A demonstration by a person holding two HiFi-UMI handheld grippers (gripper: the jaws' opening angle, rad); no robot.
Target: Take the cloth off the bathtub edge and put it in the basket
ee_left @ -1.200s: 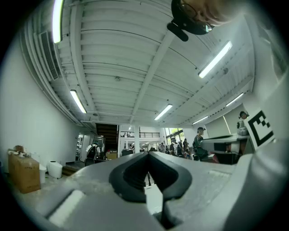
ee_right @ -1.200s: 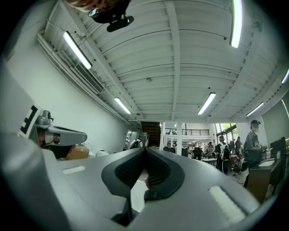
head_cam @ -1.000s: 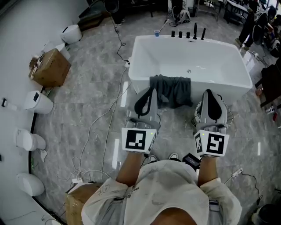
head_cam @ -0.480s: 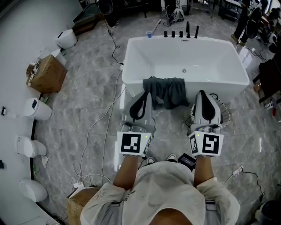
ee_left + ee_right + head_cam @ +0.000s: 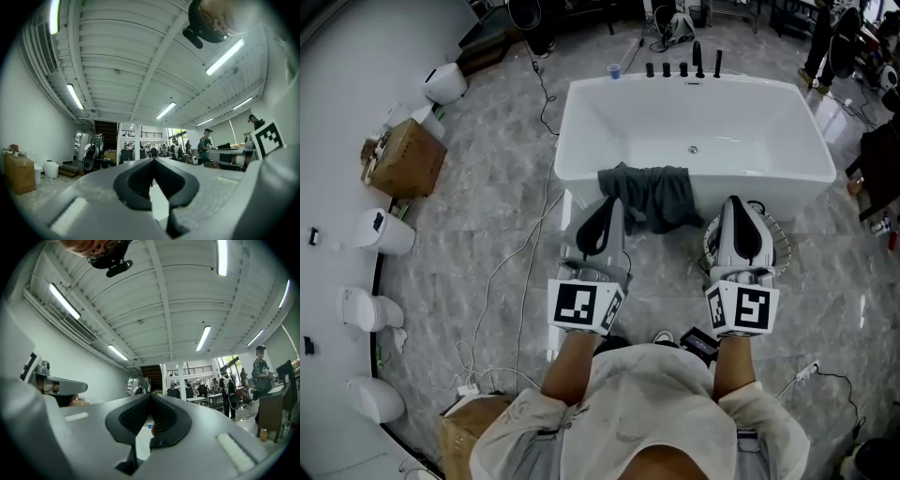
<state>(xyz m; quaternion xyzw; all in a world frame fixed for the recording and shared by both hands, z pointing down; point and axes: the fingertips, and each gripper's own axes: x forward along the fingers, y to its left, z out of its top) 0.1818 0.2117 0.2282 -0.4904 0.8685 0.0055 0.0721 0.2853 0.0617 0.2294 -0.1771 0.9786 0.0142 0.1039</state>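
Grey left gripper [image 5: 614, 201], right gripper [image 5: 737, 201] parallel, jaws together.

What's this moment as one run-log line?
cloth: draped over bathtub edge, not yet grasped | left gripper: shut, empty | right gripper: shut, empty | wire basket: on floor beside bathtub

I'm looking steeply down from head height over the bathtub [image 5: 741, 122], both gripper views pointing slightly upward, sharing the ceiling [image 5: 140, 56]
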